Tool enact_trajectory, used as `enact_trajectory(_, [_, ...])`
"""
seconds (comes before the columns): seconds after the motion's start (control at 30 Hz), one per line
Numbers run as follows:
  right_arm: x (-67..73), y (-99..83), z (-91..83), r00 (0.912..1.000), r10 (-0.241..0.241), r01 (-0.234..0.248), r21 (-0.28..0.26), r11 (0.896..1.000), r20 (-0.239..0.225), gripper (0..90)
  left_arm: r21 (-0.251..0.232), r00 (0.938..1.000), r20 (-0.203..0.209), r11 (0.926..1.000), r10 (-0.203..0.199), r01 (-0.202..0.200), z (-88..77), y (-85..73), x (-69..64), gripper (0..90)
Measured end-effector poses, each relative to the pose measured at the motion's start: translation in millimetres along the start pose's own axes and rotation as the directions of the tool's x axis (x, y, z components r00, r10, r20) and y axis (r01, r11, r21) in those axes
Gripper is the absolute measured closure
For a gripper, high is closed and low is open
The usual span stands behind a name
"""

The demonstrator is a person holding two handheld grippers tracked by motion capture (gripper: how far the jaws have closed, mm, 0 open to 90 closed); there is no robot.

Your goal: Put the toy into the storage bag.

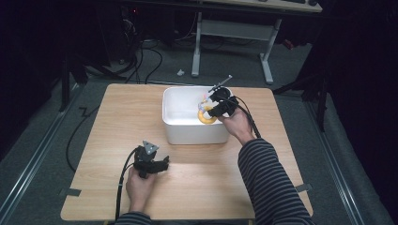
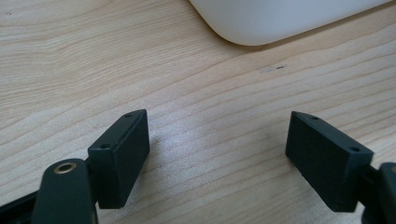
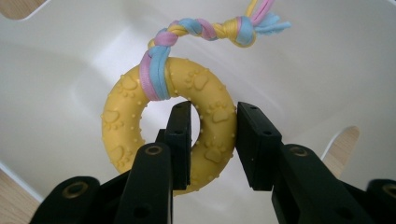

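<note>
We see the right gripper [image 3: 212,140] squeezing one side of a yellow ring toy [image 3: 140,121], with one jaw poked through the hole and the other on the outside, so the toy is clamped tight. The toy has a pink, blue and yellow rope [image 3: 210,30] tied to it, and it hangs inside the white tub [image 1: 187,131] on the wooden table [image 1: 112,112]. The left gripper [image 2: 217,154] rests low over the table near the tub, with its jaws wide apart and only bare wood between them.
</note>
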State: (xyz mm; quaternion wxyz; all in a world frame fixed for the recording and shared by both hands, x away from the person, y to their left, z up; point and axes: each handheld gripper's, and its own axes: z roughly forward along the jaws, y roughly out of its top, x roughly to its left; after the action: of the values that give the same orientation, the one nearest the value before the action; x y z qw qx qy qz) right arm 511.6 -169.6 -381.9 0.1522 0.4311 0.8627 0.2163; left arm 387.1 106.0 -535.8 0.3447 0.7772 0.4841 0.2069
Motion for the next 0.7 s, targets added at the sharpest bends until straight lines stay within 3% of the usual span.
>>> enact_trajectory(0.7, [8.0,-6.9,-2.4,0.9992,-0.033,0.034,0.036,0.999,-0.023,67.6,0.0,1.0,0.0,1.0,0.0,0.0,0.0,0.0,0.0,22.0])
